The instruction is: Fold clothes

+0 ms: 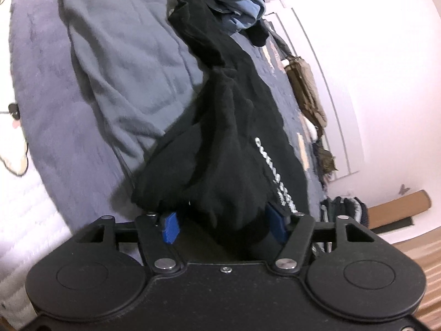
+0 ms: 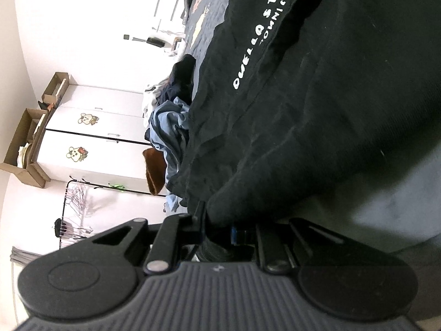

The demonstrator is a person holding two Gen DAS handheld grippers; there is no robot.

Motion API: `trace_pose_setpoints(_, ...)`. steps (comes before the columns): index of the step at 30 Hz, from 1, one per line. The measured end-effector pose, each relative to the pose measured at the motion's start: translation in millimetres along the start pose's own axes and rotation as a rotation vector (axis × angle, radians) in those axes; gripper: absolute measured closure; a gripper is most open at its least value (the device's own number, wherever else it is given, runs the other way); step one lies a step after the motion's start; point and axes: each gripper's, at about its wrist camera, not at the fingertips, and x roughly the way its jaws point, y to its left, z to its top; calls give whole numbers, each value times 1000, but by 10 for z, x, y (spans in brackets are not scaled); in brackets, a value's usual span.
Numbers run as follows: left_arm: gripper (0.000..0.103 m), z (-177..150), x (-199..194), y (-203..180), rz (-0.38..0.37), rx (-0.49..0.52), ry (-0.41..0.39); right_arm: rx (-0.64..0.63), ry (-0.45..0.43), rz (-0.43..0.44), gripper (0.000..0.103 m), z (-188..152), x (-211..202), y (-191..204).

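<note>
Both grippers tilt downward: left gripper (image 1: 224, 224) half-spread, bunched black shirt (image 1: 220, 149) between its pads; right gripper (image 2: 217, 230) pinches that shirt's fabric, white lettering toward twelve o'clock.

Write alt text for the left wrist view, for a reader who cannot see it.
A black garment with white lettering lies bunched between the left tongs, its hem between the two blue pads, and trails away across a grey-blue blanket on a bed. A crumpled blue garment lies at the far end.
</note>
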Motion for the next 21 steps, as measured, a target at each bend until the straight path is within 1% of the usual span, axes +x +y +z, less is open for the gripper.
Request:
trace_pose_setpoints(2, 69, 19, 17, 4, 23, 9, -16, -6, -11, -8, 88, -3, -9, -6)
trace_pose_setpoints(3, 74, 28, 26, 7, 34, 13, -25, -10, -14, -10, 90, -5, -20, -14)
trace_pose_setpoints(4, 82, 46, -9, 6, 39, 22, -46, -13, -17, -14, 92, -7, -23, -20)
trace_pose_setpoints(5, 85, 66, -47, 2, 40, 31, -62, -15, -21, -19, 93, -9, -26, -27)
trace_pose_setpoints(7, 88, 111, -137, -5, 43, 42, -92, -18, -19, -26, 94, -29, -21, -42)
trace_pose_setpoints(9, 89, 167, -245, -13, 40, 42, -116, -18, -17, -32, 94, -56, -14, -58)
trace_pose_setpoints(12, 89, 210, -344, -64, 66, 97, -130, -17, -11, -33, 94, -81, -14, -87)
trace_pose_setpoints(15, 89, 231, -354, -21, 113, 94, -105, -15, 6, -58, 94, -98, 24, -133)
trace_pose_setpoints(18, 80, 241, -307, 11, 160, 98, -75, -12, 23, -94, 94, -118, 60, -199)
trace_pose_setpoints(19, 74, 237, -260, 17, 187, 110, -54, -14, 26, -110, 94, -126, 69, -223)
trace_pose_setpoints(21, 73, 219, -219, 62, 198, 124, -58, -10, 28, -123, 95, -133, 78, -274)
